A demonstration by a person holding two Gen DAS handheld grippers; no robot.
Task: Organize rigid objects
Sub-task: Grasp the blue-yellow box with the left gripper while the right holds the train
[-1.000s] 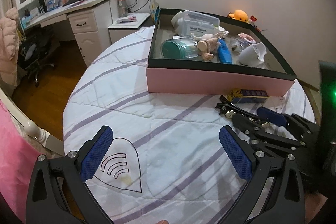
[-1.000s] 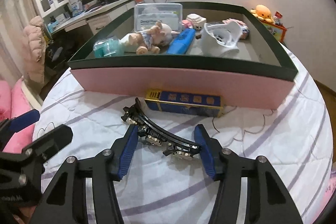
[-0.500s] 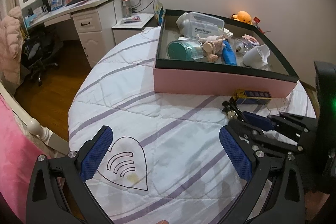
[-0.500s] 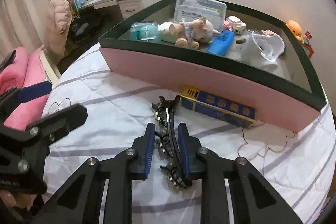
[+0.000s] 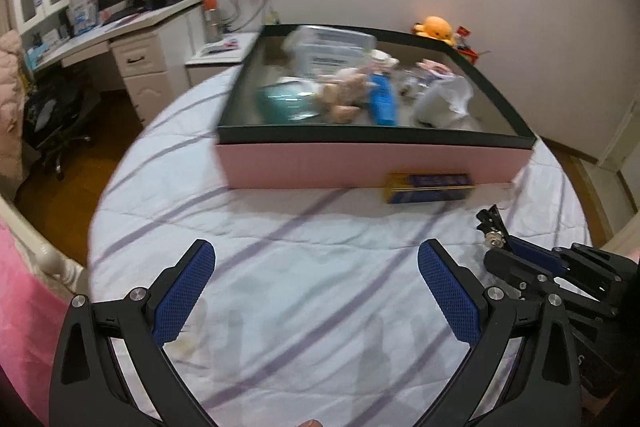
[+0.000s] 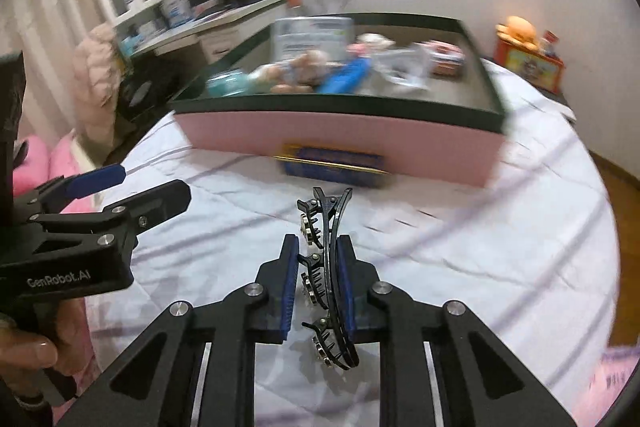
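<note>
My right gripper (image 6: 318, 289): jaws clamped on the black toothed hair clip (image 6: 326, 267), a curved, glossy thing with metal studs.
My left gripper (image 5: 316, 291): wide apart, nothing between its ribbed blue pads.
Box (image 5: 372, 165): pink-walled, dark-rimmed, nearly full.
Room: bare striped quilt (image 5: 280, 239) before the box.

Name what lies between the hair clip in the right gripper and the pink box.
The blue and gold carton lies against the pink box, beyond the hair clip in the right gripper; the right wrist view shows it.

Both grippers: left gripper (image 5: 316, 291), right gripper (image 6: 318, 287), black frames, blue textured pads, silver screws; "GenRobot.AI" lettering.
</note>
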